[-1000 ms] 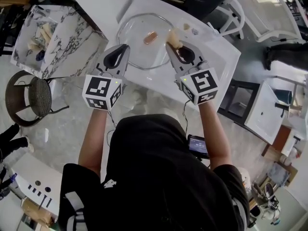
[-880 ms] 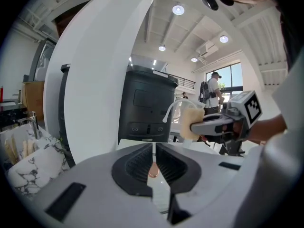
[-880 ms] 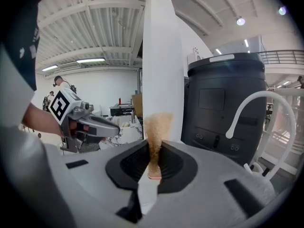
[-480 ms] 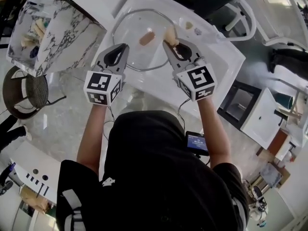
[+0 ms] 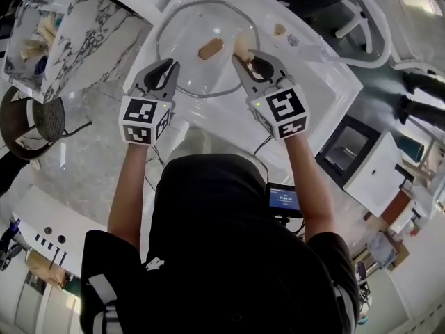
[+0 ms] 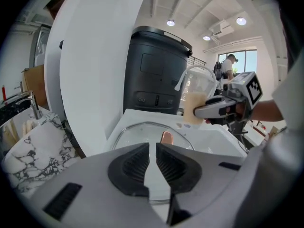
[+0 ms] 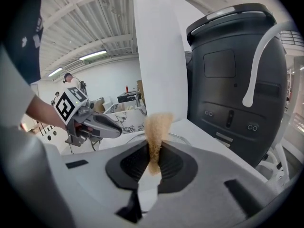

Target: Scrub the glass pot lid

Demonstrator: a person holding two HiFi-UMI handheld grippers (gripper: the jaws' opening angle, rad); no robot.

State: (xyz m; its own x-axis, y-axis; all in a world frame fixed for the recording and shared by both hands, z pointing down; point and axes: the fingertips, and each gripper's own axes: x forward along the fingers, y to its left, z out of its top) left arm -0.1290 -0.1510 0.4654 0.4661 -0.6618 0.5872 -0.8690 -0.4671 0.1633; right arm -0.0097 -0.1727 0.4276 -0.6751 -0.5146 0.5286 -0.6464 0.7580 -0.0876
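Glass pot lid (image 5: 188,65) flat on white table (image 5: 306,75), knob (image 5: 211,48) up, just ahead of both grippers.
Looks rigid, slick, breakable, fairly heavy; best pinned by that copper-toned knob or the rim, not bare glass. Round, clear, shallow dome. Tan fibrous sponge (image 7: 156,125), soft and squashed flat, pinched in right gripper (image 7: 154,151); left gripper (image 6: 153,148) closed on nothing.

From the head view, a white worktop (image 5: 316,75) lies at 12 o'clock, a marble-patterned table (image 5: 90,37) at 10 and a dark wicker stool (image 5: 49,120) at 9, on pale glossy floor (image 5: 90,152). Beyond stand a black bin (image 6: 156,75), recessed ceiling lights (image 6: 170,23) and a bright window (image 6: 247,61).
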